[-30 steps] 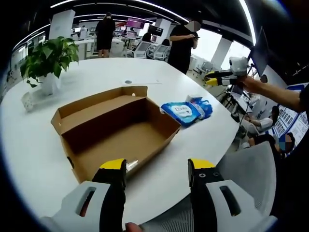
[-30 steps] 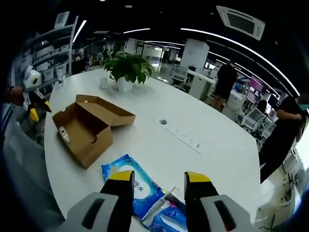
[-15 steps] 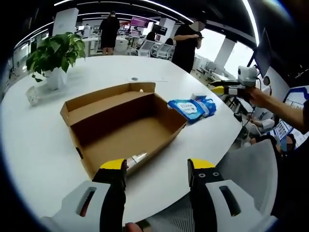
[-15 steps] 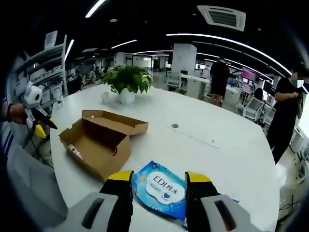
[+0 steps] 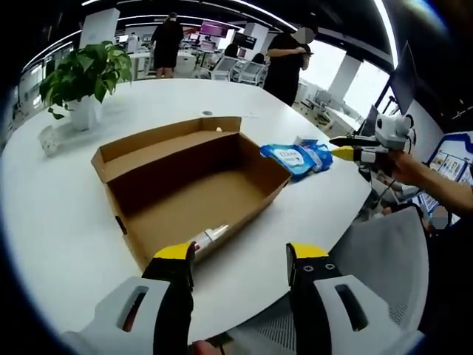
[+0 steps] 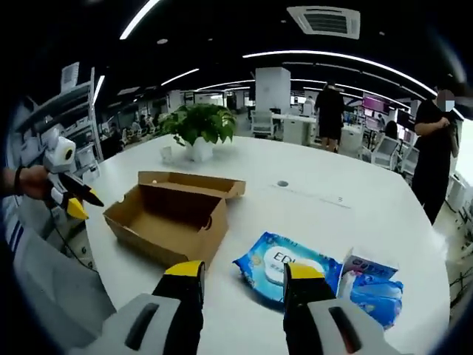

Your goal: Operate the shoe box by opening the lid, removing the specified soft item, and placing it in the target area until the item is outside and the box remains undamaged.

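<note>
Your left tongs [image 5: 240, 259] stand apart, holding nothing, at the near edge of the open shoe box [image 5: 188, 188]. Your right tongs [image 6: 240, 272] also gape empty over the blue wipes pack [image 6: 287, 261], lying on the white surface [image 6: 347, 214] beside the box.

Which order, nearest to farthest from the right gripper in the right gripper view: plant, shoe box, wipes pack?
1. Wipes pack, just beyond the right gripper.
2. Shoe box, further back, left.
3. Plant, farthest, at the table's far side.
</note>
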Available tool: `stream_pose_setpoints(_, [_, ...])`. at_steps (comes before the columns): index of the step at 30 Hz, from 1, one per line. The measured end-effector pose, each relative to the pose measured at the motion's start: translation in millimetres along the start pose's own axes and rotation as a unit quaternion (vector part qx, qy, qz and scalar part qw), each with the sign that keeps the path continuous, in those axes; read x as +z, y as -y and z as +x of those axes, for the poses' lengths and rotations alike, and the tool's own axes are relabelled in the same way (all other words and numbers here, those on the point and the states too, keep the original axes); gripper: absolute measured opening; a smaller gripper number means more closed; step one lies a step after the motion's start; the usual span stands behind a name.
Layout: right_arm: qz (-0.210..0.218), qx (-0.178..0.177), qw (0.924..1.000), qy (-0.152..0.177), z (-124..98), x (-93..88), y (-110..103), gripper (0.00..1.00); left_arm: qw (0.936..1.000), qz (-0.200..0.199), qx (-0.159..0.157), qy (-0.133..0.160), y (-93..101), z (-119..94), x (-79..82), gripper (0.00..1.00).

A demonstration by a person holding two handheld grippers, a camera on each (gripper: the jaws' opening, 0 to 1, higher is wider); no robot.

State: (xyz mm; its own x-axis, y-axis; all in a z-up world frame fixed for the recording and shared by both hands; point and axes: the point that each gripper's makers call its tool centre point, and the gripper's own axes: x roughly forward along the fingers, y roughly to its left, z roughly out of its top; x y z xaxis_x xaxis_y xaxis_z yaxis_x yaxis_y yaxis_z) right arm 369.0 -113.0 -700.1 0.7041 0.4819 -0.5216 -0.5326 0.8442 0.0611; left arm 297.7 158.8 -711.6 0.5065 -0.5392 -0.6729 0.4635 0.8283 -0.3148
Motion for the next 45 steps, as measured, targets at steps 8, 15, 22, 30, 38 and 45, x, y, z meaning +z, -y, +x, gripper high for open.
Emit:
stream_pose_setpoints(8, [0.015,-0.003,0.9999,-0.001,-2.6,-12.3,-13.6,0.39,0.9998,0.014,-0.005,-0.011,1.4,4.0,-0.9,0.51])
stream_pose_setpoints(15, [0.023,-0.012,0.9997,-0.002,-8.9,-23.5,-16.4,0.39,0.9996,0.019,-0.008,-0.018,-1.0,5.3,-2.3,0.50])
stream_pose_setpoints(22, [0.033,-0.015,0.9993,-0.003,-10.2,-30.0,-18.2,0.40,0.9992,0.028,-0.008,-0.027,-9.5,9.3,-0.4,0.50])
stream_pose_setpoints(30, [0.035,-0.014,0.9993,-0.002,-10.2,-30.4,-18.5,0.41,0.9976,0.058,-0.003,-0.037,-26.9,14.9,15.0,0.50])
stream_pose_setpoints(38, [0.037,-0.010,0.9993,0.001,-11.6,-31.5,-22.9,0.43,0.9904,0.118,-0.002,-0.073,-51.6,29.8,28.0,0.49])
stream_pose_setpoints(45, [0.039,-0.011,0.9992,-0.001,-15.3,-35.6,-25.4,0.45,0.9779,0.170,-0.021,-0.120,-59.3,51.7,24.6,0.49])
